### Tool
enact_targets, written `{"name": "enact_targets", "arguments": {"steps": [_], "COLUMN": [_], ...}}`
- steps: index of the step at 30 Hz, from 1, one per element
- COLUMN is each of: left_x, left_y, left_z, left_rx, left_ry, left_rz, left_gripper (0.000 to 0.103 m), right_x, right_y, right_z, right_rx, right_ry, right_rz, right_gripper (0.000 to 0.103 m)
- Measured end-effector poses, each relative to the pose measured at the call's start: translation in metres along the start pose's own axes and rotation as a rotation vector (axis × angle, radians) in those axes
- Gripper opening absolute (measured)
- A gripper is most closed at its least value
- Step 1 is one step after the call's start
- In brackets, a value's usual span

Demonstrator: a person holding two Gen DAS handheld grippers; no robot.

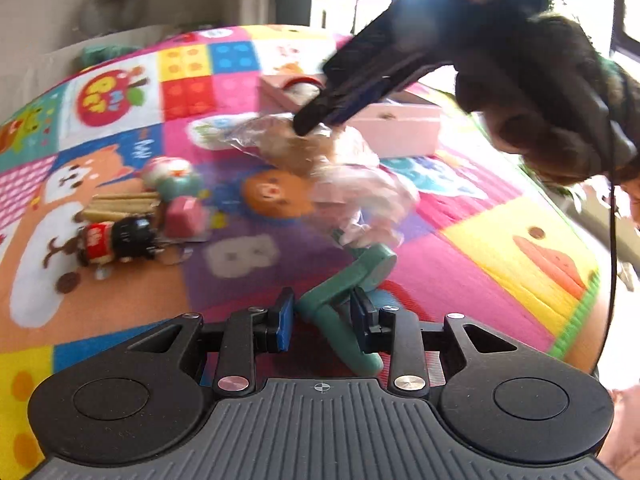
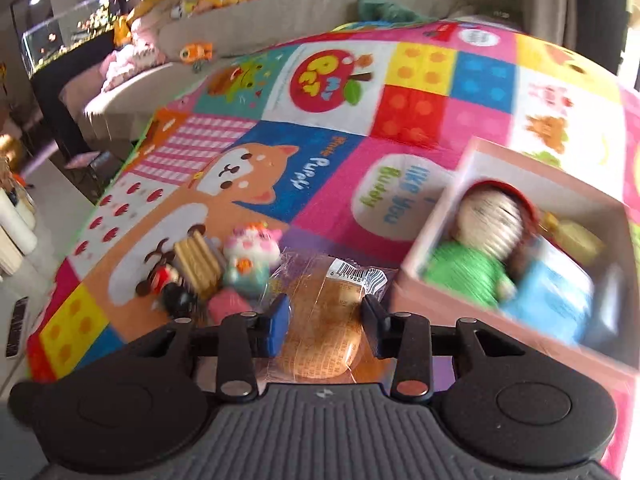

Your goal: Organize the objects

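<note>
My left gripper (image 1: 323, 320) is shut on a green plastic toy piece (image 1: 344, 288) and holds it just above the colourful play mat (image 1: 500, 240). My right gripper (image 2: 326, 316) is shut on a wrapped bread bun (image 2: 324, 320); in the left wrist view it reaches in from the upper right with its fingertips (image 1: 308, 122) on the bun (image 1: 288, 148). A pink box (image 2: 428, 256) at the right holds a doll and other toys. It also shows in the left wrist view (image 1: 400, 128) behind the bun.
A cluster of small toys lies on the mat at the left: a black and red figure (image 1: 116, 240), wafer biscuits (image 1: 120, 204), a pink block (image 1: 184, 216) and a white-teal plush (image 2: 252, 256). A beige sofa (image 2: 280, 12) with toys runs behind the mat.
</note>
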State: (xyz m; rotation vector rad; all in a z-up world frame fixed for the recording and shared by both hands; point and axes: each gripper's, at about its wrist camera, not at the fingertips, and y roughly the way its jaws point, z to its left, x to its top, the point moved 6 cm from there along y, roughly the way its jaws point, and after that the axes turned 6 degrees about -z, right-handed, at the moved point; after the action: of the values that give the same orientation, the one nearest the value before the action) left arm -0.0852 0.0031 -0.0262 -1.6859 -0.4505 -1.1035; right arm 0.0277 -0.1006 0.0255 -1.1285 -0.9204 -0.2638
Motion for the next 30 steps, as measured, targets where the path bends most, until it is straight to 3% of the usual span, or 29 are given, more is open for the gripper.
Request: {"name": "enact_targets", "arguments": {"steps": [2,6,10,12,14,17,19,22,30], "left_x": [0.001,0.006,0.011,0.012,0.012,0.006,0.003,0.001,0.006], "left_y": [0.002,0.012,0.019,0.018,0.014,0.005,-0.002,-0.003,0.012], "left_z": [-0.013,-0.024,-0.01,0.001,-0.001,-0.027,-0.04,-0.049,-0.071], "left_rx": [-0.029,0.006,0.164,0.22,0.171,0.041,-0.019,-0.009,-0.026], "left_ry": [0.033,0.015,-0.08,-0.122,-0.102,0.049,0.098,0.151,0.36], "left_rz": [0.021,0.034,0.03,0.034,0.052,0.085,0.093,0.082,0.065], "left_gripper": [0.034,0.034,0.033,0.033,0.033,0.033,0.033,0.033,0.035], "right_x": [-0.02,-0.059,-0.09,-0.101,-0.106,-0.109,-0.111,-0.115,-0.127], "right_y": [-0.023,-0.06,-0.081,-0.085,-0.085,-0.079,-0.073,-0.062,-0.054], "right_z": [-0.012,-0.04,-0.064,-0.069,-0.067,-0.06,-0.054,-0.049,-0.048], "right_rx": [-0.026,-0.14,-0.186,-0.172,-0.148,-0.097,-0.095,-0.112,-0.116], "right_ry": [0.019,0.027,0.109,0.139,0.154,0.154,0.145,0.119,0.109], "right_rz": [-0.001,-0.039,-0.071,-0.081,-0.093,-0.106,-0.114,-0.115,-0.117], "right_gripper": [0.018,0.019,0.049,0.051,0.058,0.067,0.072,0.079,0.079]}}
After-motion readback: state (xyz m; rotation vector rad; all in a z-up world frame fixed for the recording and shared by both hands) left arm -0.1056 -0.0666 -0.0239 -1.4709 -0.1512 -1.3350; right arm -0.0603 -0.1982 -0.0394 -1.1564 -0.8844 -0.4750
